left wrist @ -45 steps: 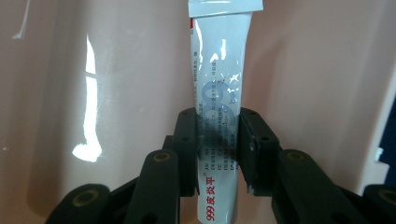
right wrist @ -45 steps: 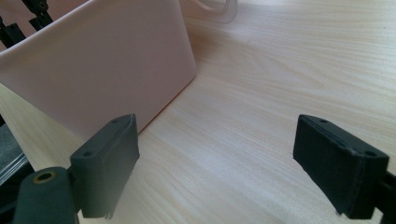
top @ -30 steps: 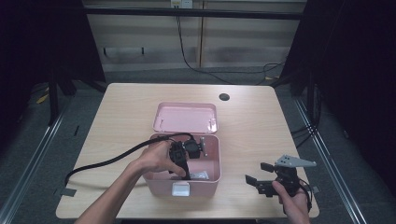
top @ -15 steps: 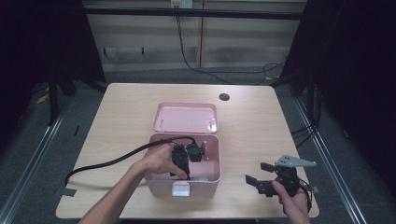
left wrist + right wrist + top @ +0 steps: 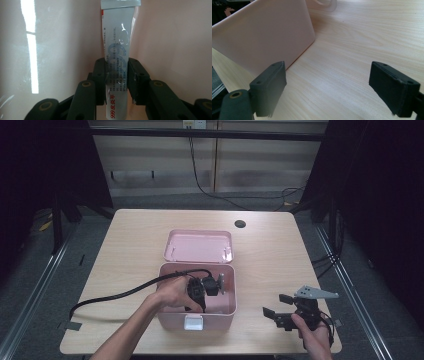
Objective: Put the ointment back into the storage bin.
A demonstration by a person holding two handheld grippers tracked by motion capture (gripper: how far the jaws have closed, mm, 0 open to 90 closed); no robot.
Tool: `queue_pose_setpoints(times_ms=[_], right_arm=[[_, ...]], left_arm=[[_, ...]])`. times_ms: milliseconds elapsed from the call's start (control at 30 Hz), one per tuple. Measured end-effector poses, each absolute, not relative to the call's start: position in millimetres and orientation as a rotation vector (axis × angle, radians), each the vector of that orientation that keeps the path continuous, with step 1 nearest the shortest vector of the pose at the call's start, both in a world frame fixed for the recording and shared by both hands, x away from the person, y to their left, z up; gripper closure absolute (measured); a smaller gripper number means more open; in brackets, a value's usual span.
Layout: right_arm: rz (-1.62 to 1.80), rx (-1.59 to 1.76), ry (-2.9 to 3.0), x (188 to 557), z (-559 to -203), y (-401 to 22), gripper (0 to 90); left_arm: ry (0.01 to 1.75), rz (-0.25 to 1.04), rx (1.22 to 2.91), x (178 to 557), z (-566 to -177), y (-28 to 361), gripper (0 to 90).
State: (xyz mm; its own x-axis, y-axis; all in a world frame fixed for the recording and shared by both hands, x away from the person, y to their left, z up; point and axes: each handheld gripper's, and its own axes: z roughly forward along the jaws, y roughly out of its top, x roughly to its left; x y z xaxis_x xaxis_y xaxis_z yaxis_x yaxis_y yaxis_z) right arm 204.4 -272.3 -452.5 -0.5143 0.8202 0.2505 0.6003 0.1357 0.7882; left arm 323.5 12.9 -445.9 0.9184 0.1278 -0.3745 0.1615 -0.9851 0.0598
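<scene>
So we had the left gripper (image 5: 116, 82) clamped tight on a tube of ointment (image 5: 117, 47), both pads pressing the tube's flat sides about halfway along its length, lower middle of the left gripper view. The crimped tail of the tube pointed up toward the top of that frame, with pink plastic all around it. In the high view the left gripper (image 5: 200, 292) sat down inside the open pink box (image 5: 227, 307) at bottom centre of the frame, lid (image 5: 197, 245) flipped back just above it.

Our take on handling: the tube looked light and soft-walled, the kind that dents rather than cracks. The printed skin was glossy, so we figured it could slide if the grip were loose, but squeezing harder would just push paste toward the cap end. The mid-body was a decent spot, since the flattened sides gave the pads something broad to sit on. Closer to the crimp would've been stiffer and thinner, probably the safest place to pinch. We couldn't see the cap end.

The right gripper (image 5: 277, 307) sat at the lower right of the high view with its jaws spread wide and nothing between them, just bare table (image 5: 352, 50) showing through the gap, and the box's outer wall at the upper left of its own view.
</scene>
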Motion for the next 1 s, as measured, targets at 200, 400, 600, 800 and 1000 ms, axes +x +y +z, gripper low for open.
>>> queue_pose_setpoints(times_ms=[200, 400, 600, 800, 1000], right_arm=[[1.318, 1.398, 2.172, 204.3, -452.7, -272.3, 13.8], [1.314, 1.398, 2.175, 204.3, -452.6, -272.1, 13.9], [1.314, 1.399, 2.173, 204.3, -452.7, -272.2, 13.8], [1.316, 1.397, 2.173, 204.4, -452.7, -272.3, 13.8], [1.315, 1.399, 2.176, 204.2, -452.6, -272.0, 13.9]], left_arm=[[0.199, -0.585, 3.006, 324.0, -451.6, 11.8, 70.2], [0.202, -0.597, 3.006, 323.0, -454.3, 11.5, 70.2], [0.205, -0.607, 3.008, 322.0, -457.4, 11.5, 70.2], [0.202, -0.626, 3.001, 321.7, -461.3, 11.8, 70.1], [0.207, -0.628, 3.011, 321.7, -461.8, 12.4, 70.0]])
